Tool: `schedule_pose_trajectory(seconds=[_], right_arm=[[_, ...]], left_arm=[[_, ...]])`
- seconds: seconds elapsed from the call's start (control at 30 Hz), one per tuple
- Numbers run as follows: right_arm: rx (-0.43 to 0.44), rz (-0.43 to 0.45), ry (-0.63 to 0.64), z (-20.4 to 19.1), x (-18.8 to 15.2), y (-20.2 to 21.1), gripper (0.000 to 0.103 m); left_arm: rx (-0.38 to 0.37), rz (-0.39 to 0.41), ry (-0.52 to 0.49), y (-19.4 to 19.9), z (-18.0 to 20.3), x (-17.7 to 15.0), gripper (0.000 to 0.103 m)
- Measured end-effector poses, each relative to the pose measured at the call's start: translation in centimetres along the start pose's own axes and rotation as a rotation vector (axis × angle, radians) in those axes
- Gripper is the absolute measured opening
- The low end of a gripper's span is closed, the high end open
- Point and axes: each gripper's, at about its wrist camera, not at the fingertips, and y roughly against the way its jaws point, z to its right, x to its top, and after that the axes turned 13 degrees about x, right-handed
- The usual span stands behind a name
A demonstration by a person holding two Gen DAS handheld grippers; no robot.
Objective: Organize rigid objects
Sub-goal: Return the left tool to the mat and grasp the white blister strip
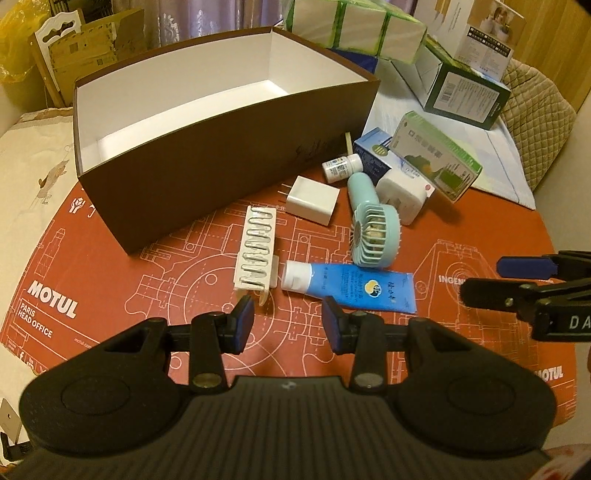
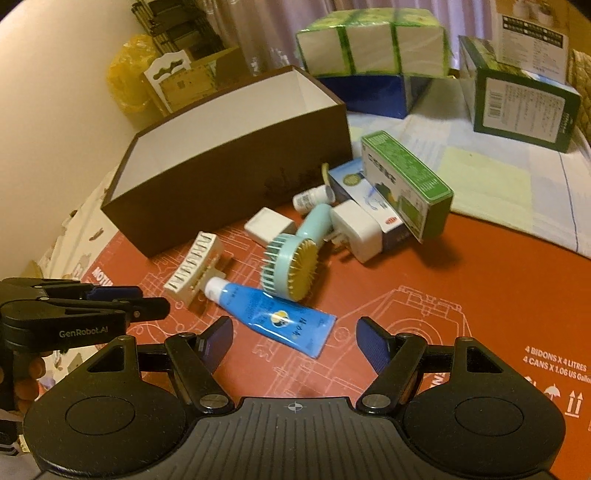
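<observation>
Lying on mat: tube point(image 1: 349, 286), fan point(image 1: 373, 229), clip point(image 1: 256, 251), 2 plugs, bottle point(image 1: 340, 167), cartons
Box point(image 1: 221, 173): brown, open, behind clutter, nothing visible inside
Left gripper point(image 1: 288, 325): jaws apart, holding nothing, above mat before clip
Right gripper point(image 2: 295, 343): jaws wide apart, holding nothing, near tube

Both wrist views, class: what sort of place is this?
Probably a home room, not a workshop: a curtain behind, a quilted cushion at the side, and tissue packs stacked behind the open brown box.

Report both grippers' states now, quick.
Left gripper: open, holding nothing.
Right gripper: open wider, holding nothing.
</observation>
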Motion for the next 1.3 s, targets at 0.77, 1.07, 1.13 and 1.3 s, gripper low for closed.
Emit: schedule_pose_trajectory(seconds=[0.77,1.07,1.13,1.3], right_arm=[[-0.1,0.008,-0.116,3.1,0.5,-0.5,0.071],[-0.113,0.006,-0.135,3.6,0.8,-0.8,0.071],[-0.111,0.005,-0.133,3.7,0.9,-0.8,0.071],[-0.106,0.0,-0.131,3.7,1.0,-1.1,0.071]], left_arm=[[0.042,-0.045,-0.09,-7.4,0.4,3.6,0.035],[0.059,-0.054,-0.094,-8.7,0.6,4.2,0.034],[0.058,-0.07,-0.085,-9.1,0.5,4.2,0.033],[0.063,-0.069,-0.074,-9.3,0.2,3.9,0.024]])
